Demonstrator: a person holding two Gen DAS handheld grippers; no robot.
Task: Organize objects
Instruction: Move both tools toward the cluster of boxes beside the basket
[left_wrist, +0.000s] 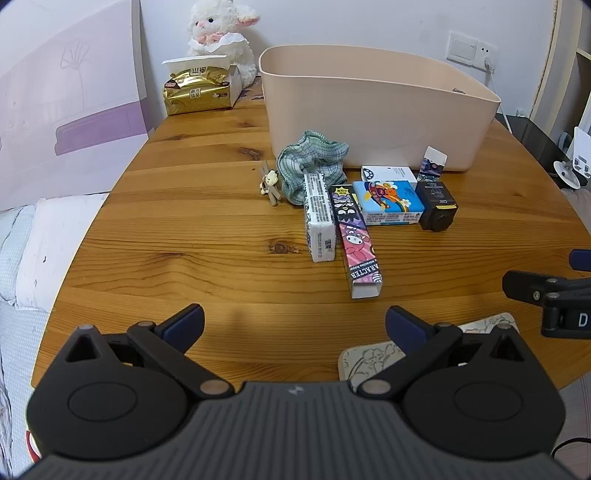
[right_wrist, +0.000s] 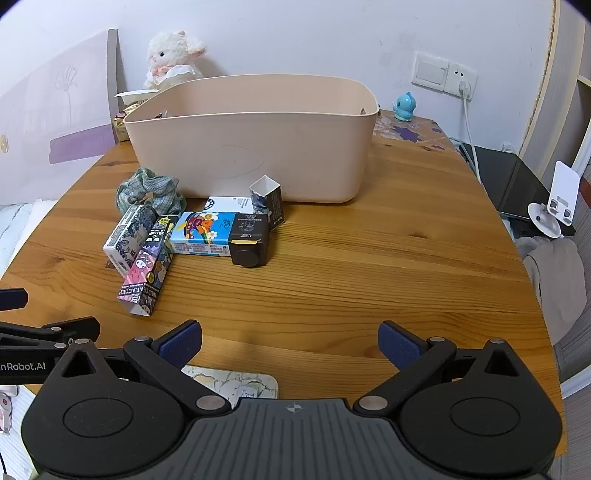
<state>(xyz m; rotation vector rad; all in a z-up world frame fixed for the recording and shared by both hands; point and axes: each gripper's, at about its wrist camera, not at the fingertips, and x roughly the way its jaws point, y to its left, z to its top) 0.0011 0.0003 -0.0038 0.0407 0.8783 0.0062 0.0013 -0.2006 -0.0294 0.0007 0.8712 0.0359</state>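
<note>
A beige plastic bin (left_wrist: 369, 110) (right_wrist: 258, 147) stands on the round wooden table (left_wrist: 184, 229) (right_wrist: 369, 266). In front of it lie a green checked cloth (left_wrist: 310, 162) (right_wrist: 151, 192), a white box (left_wrist: 318, 218) (right_wrist: 127, 236), a pink cartoon box (left_wrist: 356, 240) (right_wrist: 146, 266), a blue cartoon box (left_wrist: 388, 201) (right_wrist: 201, 232), a black cube box (left_wrist: 437, 206) (right_wrist: 249, 240), a small open carton (left_wrist: 432, 164) (right_wrist: 267, 201) and a small bear charm (left_wrist: 269, 182). My left gripper (left_wrist: 294, 325) and right gripper (right_wrist: 290, 341) are both open and empty, low over the near table edge.
A gold tissue pack (left_wrist: 199, 90) and a plush lamb (left_wrist: 221, 33) sit at the back left. A patterned coaster (left_wrist: 373, 360) (right_wrist: 236, 382) lies under the grippers. A blue figurine (right_wrist: 404, 107) stands at the back right. A wall socket with a cable (right_wrist: 461, 86) is behind.
</note>
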